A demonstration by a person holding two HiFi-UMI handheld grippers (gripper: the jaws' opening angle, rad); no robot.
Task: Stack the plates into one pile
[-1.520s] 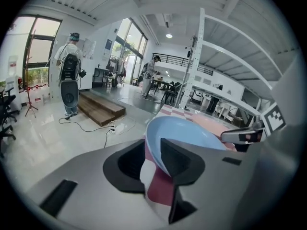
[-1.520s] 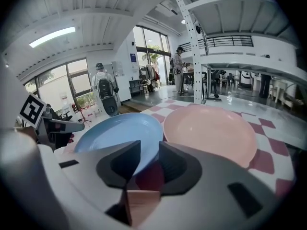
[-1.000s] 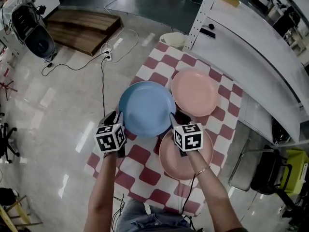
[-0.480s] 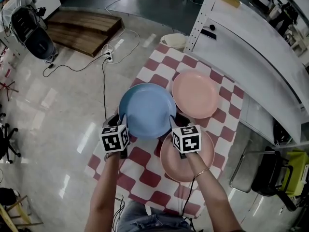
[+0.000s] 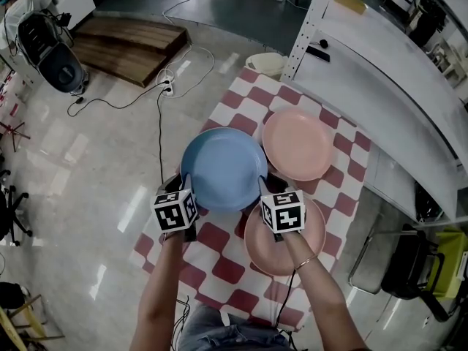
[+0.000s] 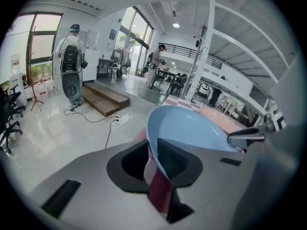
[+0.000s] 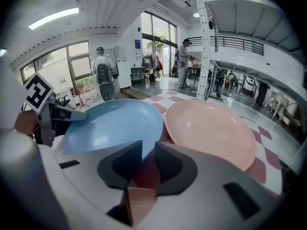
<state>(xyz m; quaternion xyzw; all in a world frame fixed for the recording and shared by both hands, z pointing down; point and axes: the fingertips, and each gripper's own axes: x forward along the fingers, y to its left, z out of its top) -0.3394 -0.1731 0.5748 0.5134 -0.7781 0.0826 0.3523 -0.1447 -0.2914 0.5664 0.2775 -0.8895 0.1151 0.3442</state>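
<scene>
Far left, off the desk [image 5: 227, 265], a wooden platform [image 5: 128, 42] sits on the shiny floor [image 5: 66, 159], with a white cable [image 5: 157, 123] trailing down from it. Now to the red-and-white checked cloth [image 5: 252, 93], and here's the action. The left hand-held gripper [image 5: 181, 181] is down at the blue plate's [image 5: 223, 167] near-left edge, marker cube facing up. Along its own jaws [image 6: 151, 150] the story is clear: the jaws have just been closing in, and the blue plate [image 6: 192, 128] has its rim threaded right between them. The rim runs along the inner pad [image 6: 175, 159], but on the outer side a strip of cloth shows through the gap, so the jaws stand apart with no squeeze on the rim.

The blue plate itself lies flat on the cloth, middle-left of the desk, on its own and under nothing.

On to the right hand-held gripper [image 5: 263, 185], set at the plate's near-right edge. From its camera [image 7: 148, 152] the jaws have also just been narrowing, but they are parted too, with red cloth showing down the slot and the blue plate [image 7: 112, 123] just reaching their mouth. This gripper hangs over the near pink plate [image 5: 300, 248], which lies just beside the blue one.

Further right and farther away, the second pink plate [image 5: 298, 143] [image 7: 211, 128] lies flat, close beside the blue plate's far-right rim. Three plates, all separate on the cloth. Beyond the desk's right edge runs a white shelf rack [image 5: 380, 72].
</scene>
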